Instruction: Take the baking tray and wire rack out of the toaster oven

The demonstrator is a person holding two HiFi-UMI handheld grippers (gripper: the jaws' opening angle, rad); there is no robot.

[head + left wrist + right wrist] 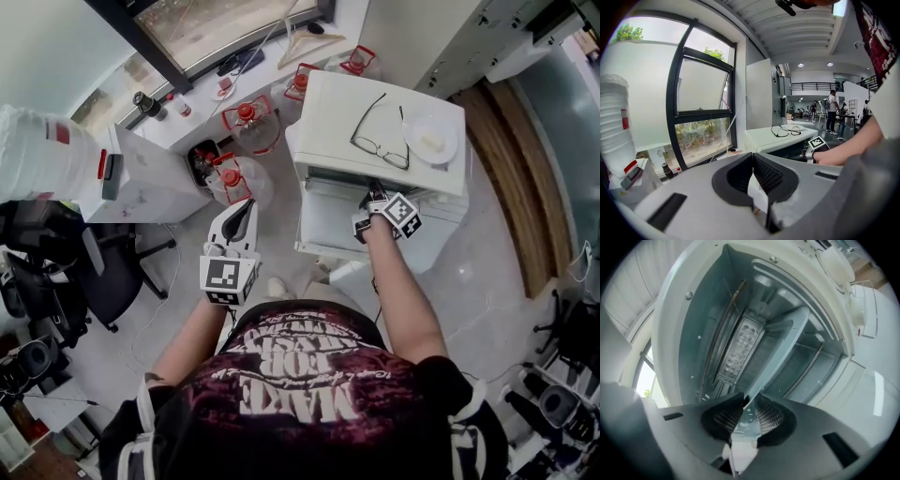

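Pinching a thin metal lip, the right gripper (749, 401) has its dark ribbed pads (768, 418) nearly together, clamped on the near edge of the tray (780, 345). The tray is a smooth, pale grey sheet with a raised rim, and it sits inside the oven (328, 112), tilted in this rolled view. The left gripper (751, 157) hangs in the air left of the oven, its jaws closed with nothing between them. Past the tray, the cavity walls are dull grey metal with a slim heating rod (724, 333) and a shiny dimpled panel (740, 345). I cannot pick out the wire rack. The oven is a white box with its door (328, 225) dropped open. Glasses (380, 142) and a round white plate (431, 139) lie on top.
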